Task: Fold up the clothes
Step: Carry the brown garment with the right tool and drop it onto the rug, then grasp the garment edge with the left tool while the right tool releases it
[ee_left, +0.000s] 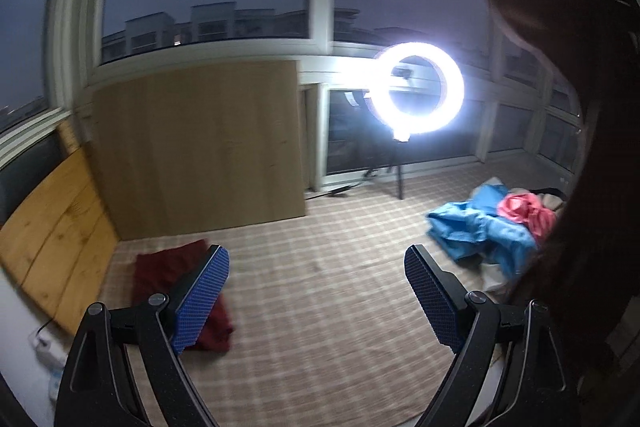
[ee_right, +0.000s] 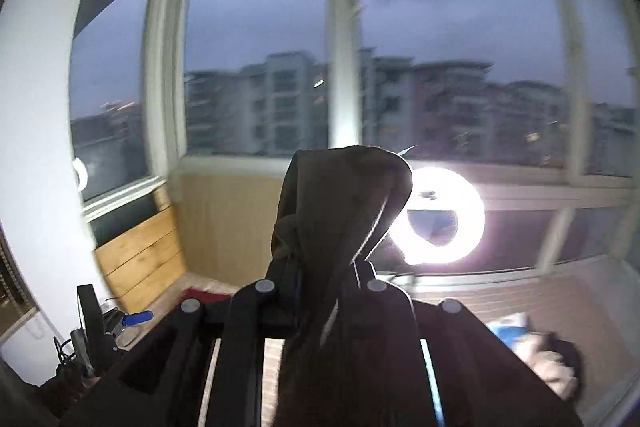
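My left gripper [ee_left: 317, 259] is open with nothing between its blue pads [ee_left: 204, 295], held above the checked mat [ee_left: 320, 307]. A folded dark red garment [ee_left: 160, 267] lies on the mat behind the left finger. My right gripper [ee_right: 324, 267] is shut on a dark brown garment [ee_right: 344, 195], which bunches above the fingers and drapes over them, hiding the pads. In the left wrist view that brown garment [ee_left: 580, 107] hangs raised along the right edge. A heap of blue and pink clothes [ee_left: 480, 227] sits on the mat at the right.
A lit ring light [ee_left: 418, 89] on a tripod stands in front of the windows. Wooden boards [ee_left: 200, 143] lean against the far and left walls. A white power strip [ee_left: 48, 347] lies at the lower left. More clothes [ee_right: 548, 359] show at the right.
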A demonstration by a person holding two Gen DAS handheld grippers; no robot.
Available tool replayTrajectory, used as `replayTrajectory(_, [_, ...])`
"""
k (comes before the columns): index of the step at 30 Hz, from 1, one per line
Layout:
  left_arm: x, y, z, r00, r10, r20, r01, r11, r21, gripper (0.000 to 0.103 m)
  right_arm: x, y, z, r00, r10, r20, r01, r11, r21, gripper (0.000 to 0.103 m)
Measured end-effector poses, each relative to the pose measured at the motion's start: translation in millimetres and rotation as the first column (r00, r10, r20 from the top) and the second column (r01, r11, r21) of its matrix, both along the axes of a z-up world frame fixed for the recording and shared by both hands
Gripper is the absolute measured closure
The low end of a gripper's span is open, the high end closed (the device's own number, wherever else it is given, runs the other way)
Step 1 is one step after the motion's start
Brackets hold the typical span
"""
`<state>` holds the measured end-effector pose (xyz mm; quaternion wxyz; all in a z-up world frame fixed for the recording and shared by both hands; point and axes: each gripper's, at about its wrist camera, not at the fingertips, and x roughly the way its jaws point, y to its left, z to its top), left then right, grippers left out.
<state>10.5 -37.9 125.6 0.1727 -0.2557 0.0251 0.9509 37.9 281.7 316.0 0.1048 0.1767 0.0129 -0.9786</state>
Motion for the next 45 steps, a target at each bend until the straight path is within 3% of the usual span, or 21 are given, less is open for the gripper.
replayTrajectory(3, [-4.9, -20.9, -14.1, 0.998, 0.057, 0.027, -0.056, 0.998, -0.030, 0.008, -82.4, -33.5, -61.0, 0.975, 0.027, 0.221, -0.041, 0.997, 0.058, 0.063])
replayTrajectory(4, [-7.9, -26.2, -21.4, 0.996, 0.075, 0.041, -0.073, 0.996, -0.050, 0.008, -106.9, -38.2, -88.9, 0.956, -0.010, 0.294, -0.018, 0.996, 0.091, 0.046])
replayTrajectory(7, [-16.6, -37.9, -48.7, 0.989, 0.115, 0.094, -0.103, 0.987, -0.127, 0.008, -144.9, -41.2, -178.3, 0.892, -0.067, 0.446, 0.002, 0.989, 0.146, 0.045])
replayTrajectory(10, [-23.9, -42.7, -80.6, 0.978, 0.133, 0.160, -0.101, 0.976, -0.195, 0.008, -135.6, -35.0, -267.9, 0.830, -0.076, 0.552, -0.028, 0.984, 0.177, 0.045])
replayTrajectory(14, [-40.3, -32.6, -125.9, 0.956, 0.113, 0.272, -0.052, 0.974, -0.220, 0.008, -123.6, -30.0, -362.6, 0.723, -0.005, 0.691, -0.078, 0.993, 0.089, 0.045])
replayTrajectory(19, [-57.5, 17.8, -175.8, 0.921, 0.034, 0.388, 0.055, 0.975, -0.216, 0.008, -121.8, -44.1, -423.9, 0.619, 0.096, 0.779, -0.042, 0.995, -0.090, 0.045])
replayTrajectory(21, [-64.1, 40.5, -191.0, 0.912, 0.023, 0.409, 0.084, 0.966, -0.242, 0.012, -124.0, -43.3, -425.9, 0.645, 0.152, 0.749, -0.047, 0.986, -0.160, 0.053])
replayTrajectory(22, [-66.5, 48.3, -195.4, 0.906, 0.027, 0.422, 0.090, 0.962, -0.256, 0.015, -124.2, -41.7, -422.3, 0.661, 0.173, 0.730, -0.047, 0.981, -0.189, 0.100])
replayTrajectory(24, [-69.7, 54.3, -195.2, 0.903, 0.038, 0.428, 0.086, 0.960, -0.267, 0.019, -119.2, -28.3, -402.0, 0.703, 0.193, 0.684, -0.044, 0.973, -0.229, 0.098])
replayTrajectory(26, [-65.7, 48.2, -182.9, 0.916, 0.050, 0.399, 0.062, 0.963, -0.263, 0.019, -108.5, 0.9, -364.5, 0.774, 0.153, 0.614, -0.026, 0.977, -0.211, 0.098])
replayTrajectory(30, [-61.3, 32.6, -168.4, 0.927, 0.089, 0.363, 0.013, 0.963, -0.269, 0.018, -92.8, 84.9, -309.5, 0.844, -0.068, 0.532, 0.173, 0.974, -0.150, 0.099])
replayTrajectory(32, [-60.8, 26.3, -165.6, 0.927, 0.108, 0.359, -0.008, 0.963, -0.269, 0.018, -83.8, 114.3, -290.5, 0.831, -0.336, 0.443, 0.344, 0.937, 0.066, 0.100])
replayTrajectory(33, [-62.2, 26.5, -166.9, 0.923, 0.107, 0.369, -0.009, 0.966, -0.257, 0.018, -82.7, 124.1, -287.0, 0.800, -0.437, 0.411, 0.408, 0.899, 0.160, 0.100])
replayTrajectory(35, [-67.5, 32.7, -172.8, 0.912, 0.083, 0.402, 0.008, 0.976, -0.220, 0.018, -89.1, 136.3, -297.7, 0.710, -0.555, 0.434, 0.472, 0.832, 0.291, 0.097])
replayTrajectory(36, [-68.7, 40.0, -177.8, 0.905, 0.059, 0.422, 0.032, 0.978, -0.206, 0.018, -90.0, 139.7, -302.7, 0.692, -0.556, 0.462, 0.471, 0.831, 0.294, 0.093])
replayTrajectory(38, [-70.2, 54.8, -187.7, 0.894, 0.020, 0.448, 0.076, 0.978, -0.197, 0.018, -89.2, 129.8, -313.2, 0.710, -0.430, 0.557, 0.395, 0.899, 0.191, 0.054])
replayTrajectory(39, [-70.8, 62.3, -192.5, 0.889, 0.003, 0.458, 0.097, 0.976, -0.195, 0.018, -87.9, 123.4, -318.9, 0.719, -0.373, 0.586, 0.359, 0.922, 0.145, 0.046])
replayTrajectory(41, [-72.4, 78.6, -204.4, 0.880, -0.004, 0.474, 0.124, 0.967, -0.222, 0.018, -71.7, 110.9, -340.5, 0.726, -0.252, 0.640, 0.292, 0.955, 0.046, 0.042])
replayTrajectory(43, [-74.3, 93.9, -217.1, 0.874, 0.007, 0.485, 0.140, 0.954, -0.266, 0.018, -64.3, 91.5, -364.1, 0.687, -0.123, 0.716, 0.244, 0.967, -0.068, 0.042])
replayTrajectory(44, [-75.7, 97.6, -222.7, 0.872, 0.015, 0.489, 0.142, 0.949, -0.283, 0.028, -64.7, 79.0, -377.5, 0.663, -0.077, 0.744, 0.224, 0.970, -0.099, 0.042])
replayTrajectory(45, [-77.9, 99.4, -227.5, 0.867, 0.013, 0.498, 0.148, 0.948, -0.282, 0.053, -65.9, 66.0, -391.2, 0.638, -0.035, 0.770, 0.205, 0.971, -0.126, 0.042])
